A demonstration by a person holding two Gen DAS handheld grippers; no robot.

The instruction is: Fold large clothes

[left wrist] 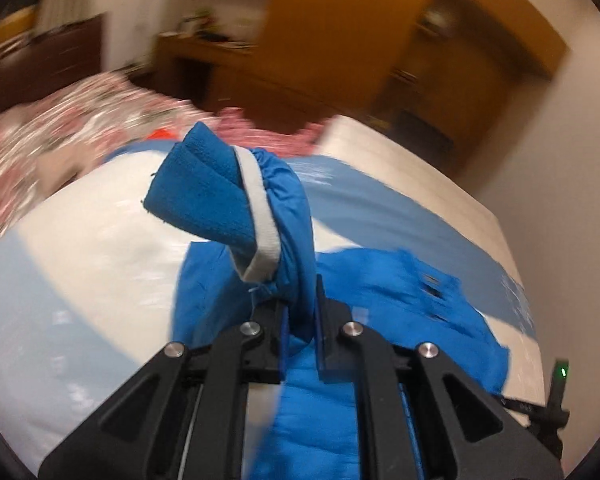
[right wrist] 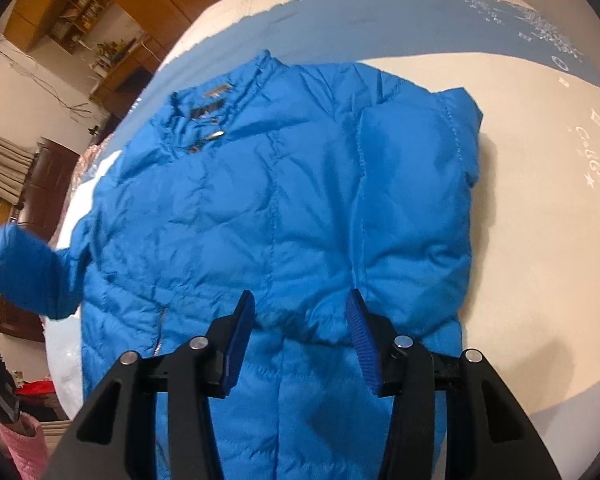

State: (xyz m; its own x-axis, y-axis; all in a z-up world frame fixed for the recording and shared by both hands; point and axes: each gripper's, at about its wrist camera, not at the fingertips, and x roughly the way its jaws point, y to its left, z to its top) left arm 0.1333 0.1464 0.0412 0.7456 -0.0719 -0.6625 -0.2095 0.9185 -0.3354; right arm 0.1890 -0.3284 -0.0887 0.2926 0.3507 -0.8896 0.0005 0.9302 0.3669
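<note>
Left wrist view: the left gripper (left wrist: 300, 312) has its jaws clamped on the sleeve (left wrist: 288, 216) of a blue puffer jacket (left wrist: 400, 292), whose cuff (left wrist: 204, 196) stands up toward 12 o'clock, fleece lining and white band showing. Right wrist view: the right gripper (right wrist: 300, 336) holds its jaws apart over the jacket's hem, gripping nothing. The jacket lies front-up on the blue-and-cream bed (right wrist: 540, 240), collar (right wrist: 208, 108) toward 11 o'clock.
</note>
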